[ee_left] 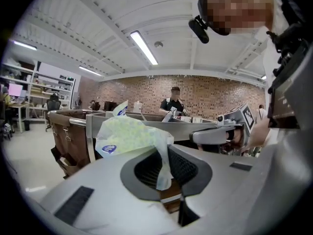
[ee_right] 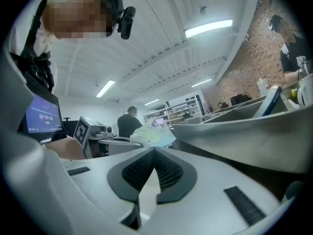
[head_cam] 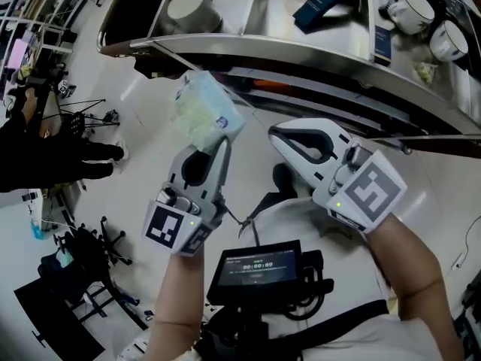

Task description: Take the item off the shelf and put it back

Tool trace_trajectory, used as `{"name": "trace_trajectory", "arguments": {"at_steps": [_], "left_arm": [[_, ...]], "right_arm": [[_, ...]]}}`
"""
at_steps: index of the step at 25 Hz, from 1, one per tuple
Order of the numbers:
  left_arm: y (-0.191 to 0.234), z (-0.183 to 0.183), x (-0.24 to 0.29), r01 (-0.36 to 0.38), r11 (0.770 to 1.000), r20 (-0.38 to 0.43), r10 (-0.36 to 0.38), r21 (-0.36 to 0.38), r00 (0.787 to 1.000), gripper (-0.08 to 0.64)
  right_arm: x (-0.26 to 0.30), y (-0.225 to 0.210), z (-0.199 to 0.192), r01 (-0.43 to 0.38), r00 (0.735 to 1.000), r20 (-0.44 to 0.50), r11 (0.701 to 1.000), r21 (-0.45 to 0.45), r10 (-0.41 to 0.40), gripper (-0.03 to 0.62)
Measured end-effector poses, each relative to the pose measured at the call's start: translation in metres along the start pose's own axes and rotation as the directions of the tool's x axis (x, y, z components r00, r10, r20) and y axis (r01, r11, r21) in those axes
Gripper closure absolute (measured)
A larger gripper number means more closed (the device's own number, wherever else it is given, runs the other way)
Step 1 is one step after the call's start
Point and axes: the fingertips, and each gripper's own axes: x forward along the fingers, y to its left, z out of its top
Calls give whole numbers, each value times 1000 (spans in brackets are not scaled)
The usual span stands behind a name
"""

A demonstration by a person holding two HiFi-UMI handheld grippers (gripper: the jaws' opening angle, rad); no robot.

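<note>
1. Pale green plastic packet (head_cam: 204, 110), pinched by one thin edge in the left gripper (head_cam: 213, 140), jaws clenched on the film.
2. Held clear of the metal shelf (head_cam: 301, 50), just in front of its rim.
3. Right gripper (head_cam: 275, 133) just beside, jaws pressed together, nothing between them.
4. Up on the shelf: white mug (head_cam: 192, 7), dark blue box (head_cam: 327, 2).

The only thing I can nearly read is the small screen (head_cam: 259, 265) worn at the person's chest. It shows a line of white digits in timer form, seemingly 00:00:00, and the smaller print above them is too blurred for me. The packet (head_cam: 204, 107) carries a blue oval label (ee_left: 109, 149) whose wording is illegible. The square markers (head_cam: 167, 228) are patterns, not letters.
</note>
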Motion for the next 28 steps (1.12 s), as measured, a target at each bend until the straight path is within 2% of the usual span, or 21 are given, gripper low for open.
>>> {"name": "trace_trajectory", "arguments": {"at_steps": [3,10,28], "left_arm": [[1,11,-8,-10,1000,22,10,-4,1000,522],[-7,35,-9,6,1000,71,-7,3,997,522],[-9,37,-2,36,999,85,-37,22,996,523]], "right_arm": [[3,11,5,-43,999,-31,999,10,43,584],[8,23,34,-90,995,27,996,-22,91,584],[6,22,32,-71,997,26,997,-2,71,584]]}}
